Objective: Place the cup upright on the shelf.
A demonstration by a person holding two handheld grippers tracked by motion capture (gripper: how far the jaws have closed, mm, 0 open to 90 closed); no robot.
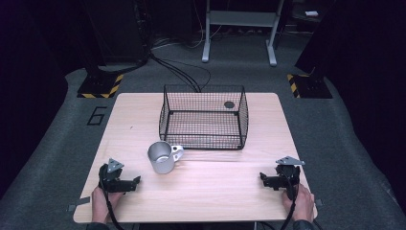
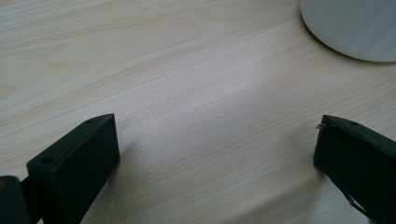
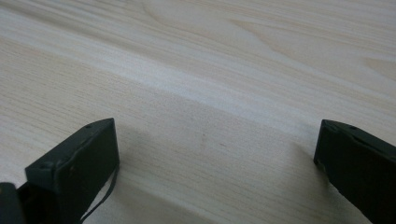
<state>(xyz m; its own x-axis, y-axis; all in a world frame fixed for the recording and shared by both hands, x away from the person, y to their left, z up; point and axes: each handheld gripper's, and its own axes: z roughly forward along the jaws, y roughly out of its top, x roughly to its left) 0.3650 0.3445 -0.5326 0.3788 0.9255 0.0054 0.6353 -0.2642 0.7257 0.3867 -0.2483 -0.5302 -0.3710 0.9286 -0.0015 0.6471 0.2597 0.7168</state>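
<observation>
Where wide-jawed left hand-held gripper [image 1: 135,182] rests, metal mug [image 1: 163,157] near, apart.

Each hand carried a black gripper: the left gripper [image 1: 135,181] and the right gripper [image 1: 263,178] were blocky, dark bodies, each topped by a grey 3-cornered plate. A black cable trailed back from each along the forearm. Up close, each had 2 matte black rectangular jaws with small screw holes at their upper corners. The forearms were bare, without sleeves.
</observation>
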